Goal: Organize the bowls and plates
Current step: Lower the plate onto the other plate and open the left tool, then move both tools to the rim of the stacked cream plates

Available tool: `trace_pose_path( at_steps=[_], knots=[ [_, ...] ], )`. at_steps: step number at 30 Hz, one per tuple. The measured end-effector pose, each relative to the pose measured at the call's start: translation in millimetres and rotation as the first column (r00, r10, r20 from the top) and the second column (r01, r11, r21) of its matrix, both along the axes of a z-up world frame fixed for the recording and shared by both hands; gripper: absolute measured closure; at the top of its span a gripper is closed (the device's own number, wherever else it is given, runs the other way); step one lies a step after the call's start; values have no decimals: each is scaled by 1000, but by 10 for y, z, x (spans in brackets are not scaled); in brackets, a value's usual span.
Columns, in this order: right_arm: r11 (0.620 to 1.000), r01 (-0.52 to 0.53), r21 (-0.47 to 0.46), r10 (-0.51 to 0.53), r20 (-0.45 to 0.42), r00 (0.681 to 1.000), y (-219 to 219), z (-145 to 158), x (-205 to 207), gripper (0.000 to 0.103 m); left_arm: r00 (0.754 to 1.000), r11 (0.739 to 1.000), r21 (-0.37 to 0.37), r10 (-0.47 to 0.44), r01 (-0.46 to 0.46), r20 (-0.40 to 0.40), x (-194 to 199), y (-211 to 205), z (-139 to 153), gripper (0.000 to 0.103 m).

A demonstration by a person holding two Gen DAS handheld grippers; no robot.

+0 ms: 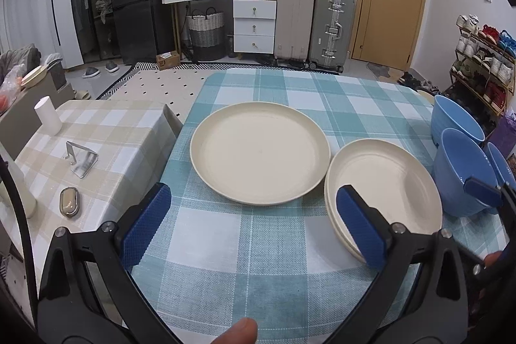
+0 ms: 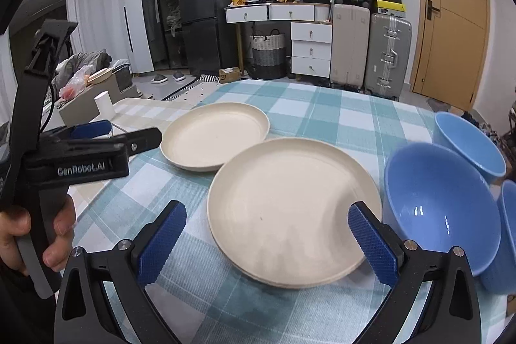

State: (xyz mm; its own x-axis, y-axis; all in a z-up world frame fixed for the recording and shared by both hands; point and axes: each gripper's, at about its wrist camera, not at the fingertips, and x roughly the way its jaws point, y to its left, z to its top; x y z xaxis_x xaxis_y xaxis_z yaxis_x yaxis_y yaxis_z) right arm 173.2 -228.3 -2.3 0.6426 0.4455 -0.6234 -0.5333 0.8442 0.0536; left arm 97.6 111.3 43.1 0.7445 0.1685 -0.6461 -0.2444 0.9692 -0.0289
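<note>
Both tools idle above the teal check cloth (image 1: 258, 247): left gripper (image 1: 254, 228) with jaws spread wide, empty; right gripper (image 2: 267, 244) likewise apart, straddling the near rim of the plate stack (image 2: 290, 215) (at least two plates, matte cream, shallow raised lip). The single plate (image 1: 258, 152) lies flat just beside the stack — probably the next one to join it. Three blue bowls, glossy and deep — nearest bowl (image 2: 441, 211) touching or almost touching the stack — cluster at the right edge, not nested.
</note>
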Motion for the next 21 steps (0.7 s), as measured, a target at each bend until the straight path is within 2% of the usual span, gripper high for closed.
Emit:
trace_pose_path(
  at_steps=[5,10,21],
  knots=[
    [1000,-19,-7,19,-13,1000,41,109,189,1,1000,999,-15,30,-30,5,44,96,24,1],
    [999,-28,-29,28,9,1000,86,232,342,1,999,998,-42,47,-47,14,86,184,62,1],
    [999,-28,-24,27,-18,999,180,399,757,1,997,997,-34,65,-66,-37,355,227,-17,1]
  ],
)
